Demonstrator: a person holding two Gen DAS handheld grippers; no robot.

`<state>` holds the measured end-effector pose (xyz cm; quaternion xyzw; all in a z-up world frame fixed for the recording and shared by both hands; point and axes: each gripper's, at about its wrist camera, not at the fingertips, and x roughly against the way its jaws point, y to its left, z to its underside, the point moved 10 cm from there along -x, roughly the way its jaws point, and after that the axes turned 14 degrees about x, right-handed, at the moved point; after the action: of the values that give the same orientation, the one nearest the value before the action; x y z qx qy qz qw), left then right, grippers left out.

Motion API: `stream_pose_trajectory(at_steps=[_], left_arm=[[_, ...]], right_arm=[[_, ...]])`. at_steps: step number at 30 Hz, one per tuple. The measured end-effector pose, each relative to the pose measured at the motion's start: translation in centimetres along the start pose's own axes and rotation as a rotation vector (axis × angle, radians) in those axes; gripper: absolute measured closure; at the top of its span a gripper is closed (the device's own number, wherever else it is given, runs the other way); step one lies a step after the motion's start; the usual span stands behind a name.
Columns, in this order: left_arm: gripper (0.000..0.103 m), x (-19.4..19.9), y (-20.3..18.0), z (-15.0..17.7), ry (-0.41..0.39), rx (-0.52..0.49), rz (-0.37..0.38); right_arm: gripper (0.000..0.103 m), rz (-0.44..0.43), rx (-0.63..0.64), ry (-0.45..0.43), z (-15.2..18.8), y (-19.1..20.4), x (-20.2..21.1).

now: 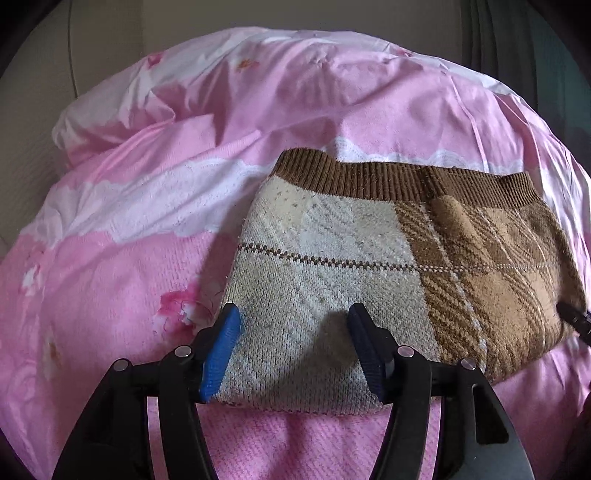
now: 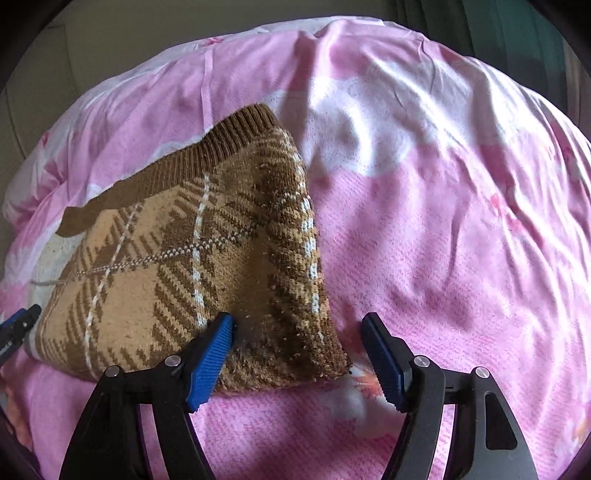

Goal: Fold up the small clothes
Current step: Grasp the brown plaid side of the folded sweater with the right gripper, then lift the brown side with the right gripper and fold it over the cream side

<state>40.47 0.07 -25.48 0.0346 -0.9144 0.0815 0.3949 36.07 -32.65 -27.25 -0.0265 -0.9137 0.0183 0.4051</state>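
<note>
A small knitted garment (image 1: pixel 369 266), cream on its left half and brown argyle on its right, with a brown ribbed band along the far edge, lies folded on a pink bedcover. My left gripper (image 1: pixel 291 325) is open, its blue pads astride the garment's near left corner. In the right wrist view the garment's brown half (image 2: pixel 192 266) lies left of centre. My right gripper (image 2: pixel 299 339) is open around the garment's near right corner. The left gripper's tip (image 2: pixel 22 325) shows at that view's left edge; the right gripper's tip (image 1: pixel 576 321) shows at the left wrist view's right edge.
The pink floral bedcover (image 1: pixel 147 221) is wrinkled and bunched at the far left, and spreads wide to the right (image 2: pixel 461 221). A beige wall and a dark green curtain (image 2: pixel 498 26) stand behind the bed.
</note>
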Motion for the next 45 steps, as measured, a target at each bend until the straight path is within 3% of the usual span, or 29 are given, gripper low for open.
stream_pose_trajectory(at_steps=[4,9,18,34,39,41,44,45], left_arm=[[0.043,1.4,-0.3,0.0,-0.012,-0.008,0.007],[0.043,3.2,-0.7,0.7,-0.008,0.015,0.033],[0.043,4.2,-1.3,1.5,0.01,0.039,0.055],[0.043,2.9,-0.9,-0.2,-0.004,0.111,0.048],[0.043,3.2,0.0,-0.5,-0.015,0.131,0.04],[0.043,3.3,0.1,-0.4,-0.012,0.133,0.038],[0.043,3.9,0.3,-0.3,-0.017,0.122,0.036],[0.043,4.1,0.4,-0.4,-0.02,0.122,0.038]], right_arm=[[0.033,-0.026,-0.059,-0.022,0.4,-0.3,2.0],[0.032,-0.138,-0.209,-0.036,2.1,-0.4,3.7],[0.031,-0.308,-0.443,0.0,3.8,0.3,1.3],[0.034,-0.35,-0.606,-0.034,1.5,0.1,-2.1],[0.054,-0.395,-0.606,-0.034,1.6,0.8,-2.1],[0.057,-0.411,-0.638,-0.046,1.3,0.4,-2.4],[0.061,-0.394,-0.636,-0.06,0.7,0.0,-2.3],[0.067,-0.381,-0.618,-0.071,0.4,0.1,-1.9]])
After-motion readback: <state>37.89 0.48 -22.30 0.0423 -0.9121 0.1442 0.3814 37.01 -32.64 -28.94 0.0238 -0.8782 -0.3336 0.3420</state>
